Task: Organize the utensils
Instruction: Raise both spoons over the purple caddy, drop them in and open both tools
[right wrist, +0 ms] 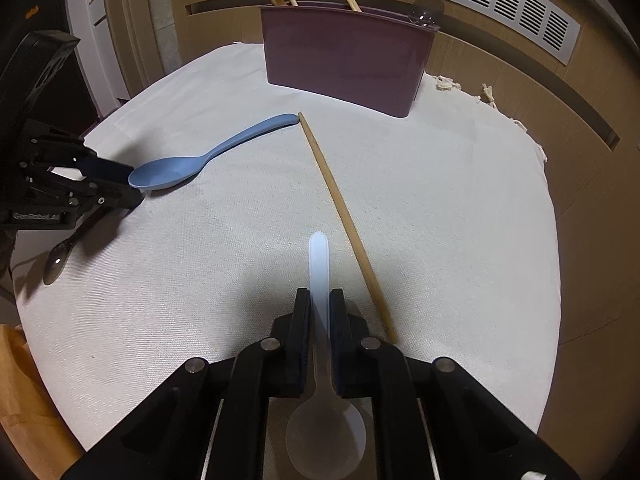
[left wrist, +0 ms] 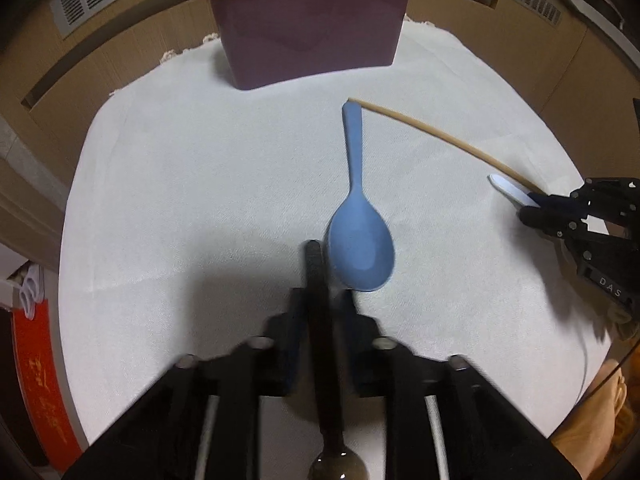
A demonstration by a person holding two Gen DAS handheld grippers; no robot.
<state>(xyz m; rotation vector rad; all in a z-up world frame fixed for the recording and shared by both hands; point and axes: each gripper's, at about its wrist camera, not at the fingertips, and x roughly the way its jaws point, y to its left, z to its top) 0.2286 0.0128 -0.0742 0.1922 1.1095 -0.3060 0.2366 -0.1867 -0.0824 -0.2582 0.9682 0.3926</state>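
Showing both grippers clamped on spoons: the left gripper (left wrist: 320,280) is gripping a dark metal spoon (left wrist: 324,360), the right gripper (right wrist: 320,312) a white spoon (right wrist: 319,272), handles pointing forward toward the purple holder (right wrist: 344,60) (far edge of the cloth-covered counter (right wrist: 440,200)); blue spoon (left wrist: 358,216) and chopstick (right wrist: 344,216) are lying between.

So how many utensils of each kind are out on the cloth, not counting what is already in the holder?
Spoons: 3: blue, white, dark
Chopsticks: 1
Total: 4
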